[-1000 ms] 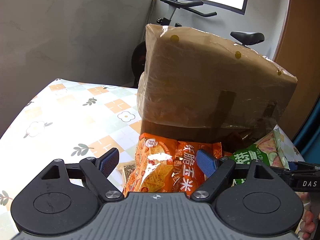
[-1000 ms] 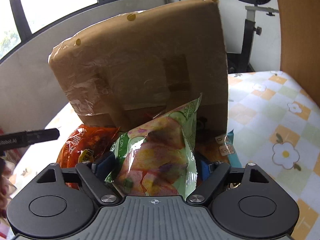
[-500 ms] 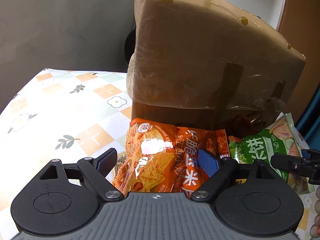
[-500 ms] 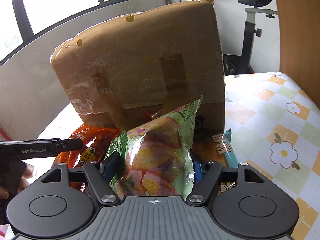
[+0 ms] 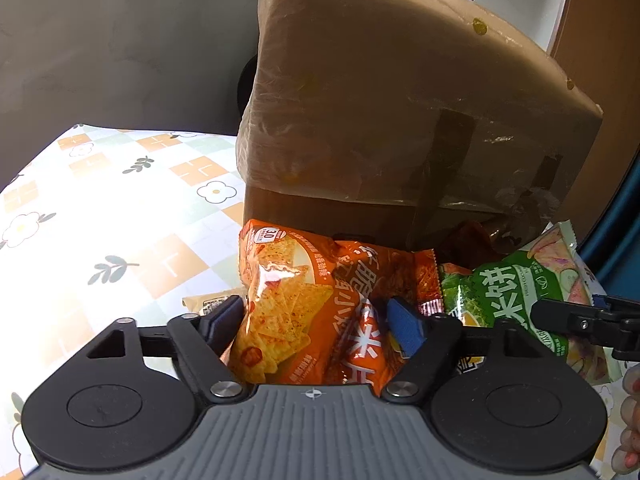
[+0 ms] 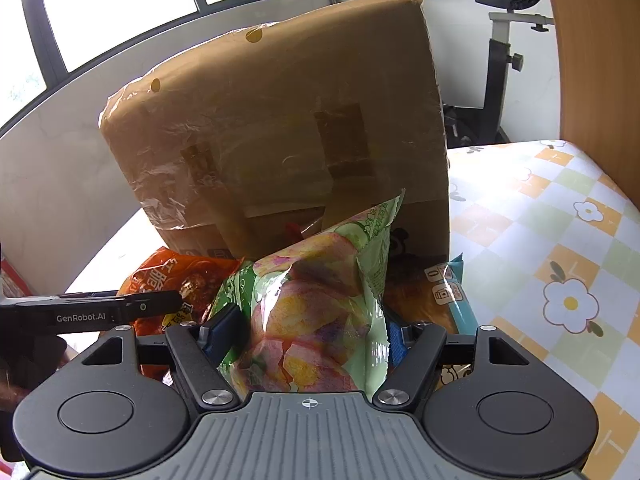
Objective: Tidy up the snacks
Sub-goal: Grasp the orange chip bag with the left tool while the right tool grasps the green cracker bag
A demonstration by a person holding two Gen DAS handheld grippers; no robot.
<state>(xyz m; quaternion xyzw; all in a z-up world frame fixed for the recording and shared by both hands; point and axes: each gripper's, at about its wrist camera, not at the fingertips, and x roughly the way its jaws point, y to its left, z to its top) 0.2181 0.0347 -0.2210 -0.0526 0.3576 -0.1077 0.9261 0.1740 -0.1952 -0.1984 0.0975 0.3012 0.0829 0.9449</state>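
Observation:
An orange corn-chip bag (image 5: 288,280) lies at the mouth of a cardboard box (image 5: 400,100) that rests on its side. My left gripper (image 5: 314,312) is closing on this bag, and both blue pads press its sides. Beside it a green vegetable-crisp bag (image 6: 312,292) stands upright, with my right gripper (image 6: 312,320) shut on its lower half. In the left wrist view the green bag (image 5: 508,292) sits to the right. In the right wrist view the orange bag (image 6: 176,272) sits to the left, partly behind the left gripper's arm.
A blue-edged snack packet (image 6: 448,292) lies right of the green bag, and a small beige packet (image 5: 208,304) left of the orange one. The flower-patterned tablecloth (image 5: 120,220) spreads on both sides. An exercise bike (image 6: 508,40) stands behind the table. A person's fingers (image 5: 628,400) show at the right edge.
My left gripper came down and forward over the orange bag, and its fingers narrowed onto the bag's sides. The right gripper and the green bag kept still.

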